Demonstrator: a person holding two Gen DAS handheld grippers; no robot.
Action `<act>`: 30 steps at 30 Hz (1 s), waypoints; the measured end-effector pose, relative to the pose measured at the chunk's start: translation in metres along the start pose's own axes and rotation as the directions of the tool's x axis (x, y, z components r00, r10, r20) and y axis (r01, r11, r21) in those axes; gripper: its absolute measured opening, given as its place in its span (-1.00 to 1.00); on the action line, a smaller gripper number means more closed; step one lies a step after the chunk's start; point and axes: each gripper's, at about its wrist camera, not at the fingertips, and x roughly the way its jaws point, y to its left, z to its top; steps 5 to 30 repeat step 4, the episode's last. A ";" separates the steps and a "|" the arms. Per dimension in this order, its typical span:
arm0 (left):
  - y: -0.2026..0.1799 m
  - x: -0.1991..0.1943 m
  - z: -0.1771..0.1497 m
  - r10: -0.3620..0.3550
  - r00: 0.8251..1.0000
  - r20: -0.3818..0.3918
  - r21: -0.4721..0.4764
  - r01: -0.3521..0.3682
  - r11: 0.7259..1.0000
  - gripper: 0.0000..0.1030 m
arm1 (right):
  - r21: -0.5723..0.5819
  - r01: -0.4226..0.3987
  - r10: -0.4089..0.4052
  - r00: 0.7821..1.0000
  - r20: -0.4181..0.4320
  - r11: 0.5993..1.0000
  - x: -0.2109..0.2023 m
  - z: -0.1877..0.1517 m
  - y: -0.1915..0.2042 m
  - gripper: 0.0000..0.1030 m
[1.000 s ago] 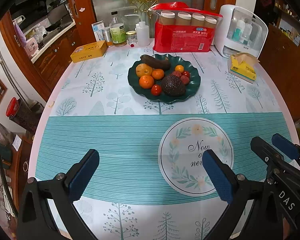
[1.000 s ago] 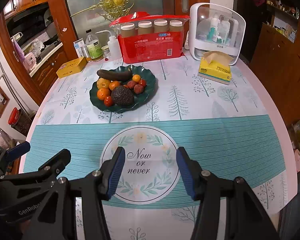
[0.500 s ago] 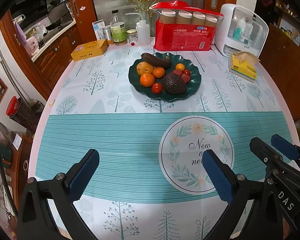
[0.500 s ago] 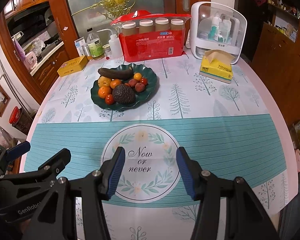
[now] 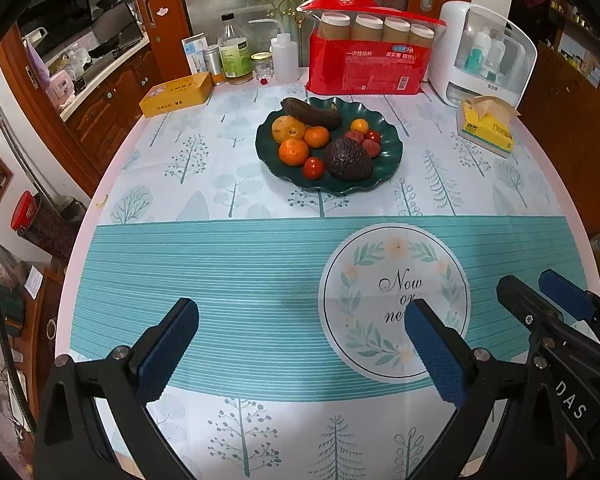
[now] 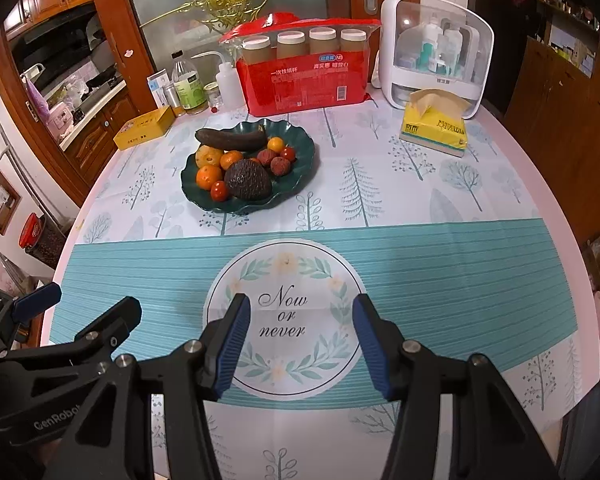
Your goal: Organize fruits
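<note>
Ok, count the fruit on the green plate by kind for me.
Orange round fruits: 4
Red cherry tomatoes: 2
Lychees: 2
Avocado: 1
Dark long fruit: 1
Total: 10

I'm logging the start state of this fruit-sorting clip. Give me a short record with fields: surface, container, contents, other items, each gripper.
surface: round table with teal and white tree-print cloth
container: dark green wavy-rimmed plate
contents: dark brown avocado, orange tangerines, red cherry tomatoes, dark elongated fruit
other items: yellow tissue pack, red paper-cup pack
left gripper: jaws open, empty
right gripper: jaws open, empty
</note>
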 end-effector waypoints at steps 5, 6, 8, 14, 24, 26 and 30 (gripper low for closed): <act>0.001 -0.002 -0.001 0.001 1.000 -0.003 0.011 -0.001 1.000 0.99 | 0.011 -0.002 0.003 1.000 -0.008 1.000 0.002 -0.001 -0.002 0.04; 0.001 -0.002 -0.001 0.001 1.000 -0.003 0.011 -0.001 1.000 0.99 | 0.011 -0.002 0.003 1.000 -0.008 1.000 0.002 -0.001 -0.002 0.04; 0.001 -0.002 -0.001 0.001 1.000 -0.003 0.011 -0.001 1.000 0.99 | 0.011 -0.002 0.003 1.000 -0.008 1.000 0.002 -0.001 -0.002 0.04; 0.001 -0.002 -0.001 0.001 1.000 -0.003 0.011 -0.001 1.000 0.99 | 0.011 -0.002 0.003 1.000 -0.008 1.000 0.002 -0.001 -0.002 0.04; 0.001 -0.002 -0.001 0.001 1.000 -0.003 0.011 -0.001 1.000 0.99 | 0.011 -0.002 0.003 1.000 -0.008 1.000 0.002 -0.001 -0.002 0.04; 0.001 -0.002 -0.001 0.001 1.000 -0.003 0.011 -0.001 1.000 0.99 | 0.011 -0.002 0.003 1.000 -0.008 1.000 0.002 -0.001 -0.002 0.04; 0.001 -0.002 -0.001 0.001 1.000 -0.003 0.011 -0.001 1.000 0.99 | 0.011 -0.002 0.003 1.000 -0.008 1.000 0.002 -0.001 -0.002 0.04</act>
